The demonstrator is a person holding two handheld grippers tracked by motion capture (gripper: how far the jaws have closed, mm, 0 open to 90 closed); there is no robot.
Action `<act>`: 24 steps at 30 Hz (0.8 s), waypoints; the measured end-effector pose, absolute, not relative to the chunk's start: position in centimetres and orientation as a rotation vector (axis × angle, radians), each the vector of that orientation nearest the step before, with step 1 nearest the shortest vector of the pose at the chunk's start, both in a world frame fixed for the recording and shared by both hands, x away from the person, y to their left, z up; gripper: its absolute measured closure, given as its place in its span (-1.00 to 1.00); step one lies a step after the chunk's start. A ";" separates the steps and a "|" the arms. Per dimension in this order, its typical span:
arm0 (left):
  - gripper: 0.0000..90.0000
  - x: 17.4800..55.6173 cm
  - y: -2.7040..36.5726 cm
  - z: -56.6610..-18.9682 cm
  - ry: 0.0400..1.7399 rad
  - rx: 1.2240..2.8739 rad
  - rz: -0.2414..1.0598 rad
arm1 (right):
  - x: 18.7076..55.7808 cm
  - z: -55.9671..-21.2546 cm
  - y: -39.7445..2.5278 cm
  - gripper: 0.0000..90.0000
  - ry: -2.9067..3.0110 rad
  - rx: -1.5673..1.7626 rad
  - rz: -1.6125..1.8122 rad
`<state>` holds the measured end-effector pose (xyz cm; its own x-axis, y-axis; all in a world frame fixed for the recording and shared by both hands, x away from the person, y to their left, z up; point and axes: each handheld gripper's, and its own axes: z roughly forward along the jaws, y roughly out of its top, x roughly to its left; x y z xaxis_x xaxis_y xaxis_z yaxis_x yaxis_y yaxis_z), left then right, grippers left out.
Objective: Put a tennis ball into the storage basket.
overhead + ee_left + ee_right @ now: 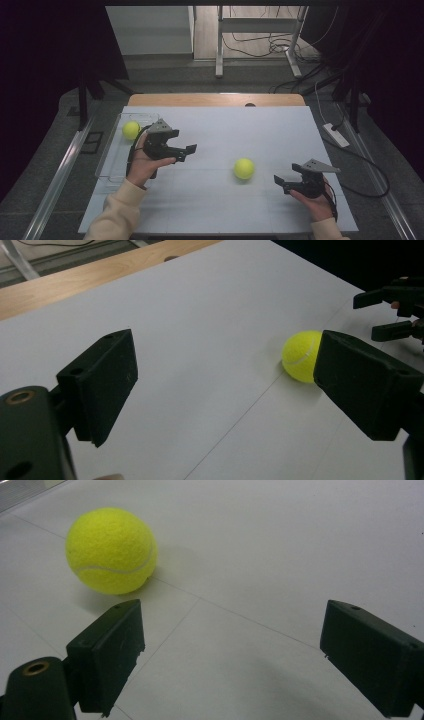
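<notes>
Tennis ball unbranded (plain seam), btwn grippers.

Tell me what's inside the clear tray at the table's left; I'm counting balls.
One yellow tennis ball lies at the far end of the clear tray. The left gripper and hand cover part of the tray's near end.

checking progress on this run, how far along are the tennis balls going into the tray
Looks done: one tennis ball lies in the clear tray. In hand: nothing; left tool and right tool are both open and empty. Left: the second tennis ball sits on the white table between them, ungrasped.
</notes>
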<state>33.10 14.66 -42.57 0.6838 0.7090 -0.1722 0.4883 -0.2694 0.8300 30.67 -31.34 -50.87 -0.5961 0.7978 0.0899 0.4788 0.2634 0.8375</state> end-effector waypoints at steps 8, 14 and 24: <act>-0.74 33.2 13.5 -42.7 0.915 1.944 0.285 | 30.6 -51.0 -31.3 -0.77 2.193 1.164 1.254; -0.74 33.5 12.7 -42.8 0.898 1.955 0.271 | 30.4 -51.0 -31.3 -0.77 2.194 1.169 1.255; -0.74 33.9 11.4 -42.9 0.871 1.963 0.250 | 30.5 -51.0 -31.2 -0.77 2.193 1.167 1.255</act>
<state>33.89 11.39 -42.90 0.7263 0.6659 -0.1706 0.4738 -0.3050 0.8261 30.51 -31.21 -51.02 -0.5959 0.7980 0.0899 0.4816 0.2655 0.8352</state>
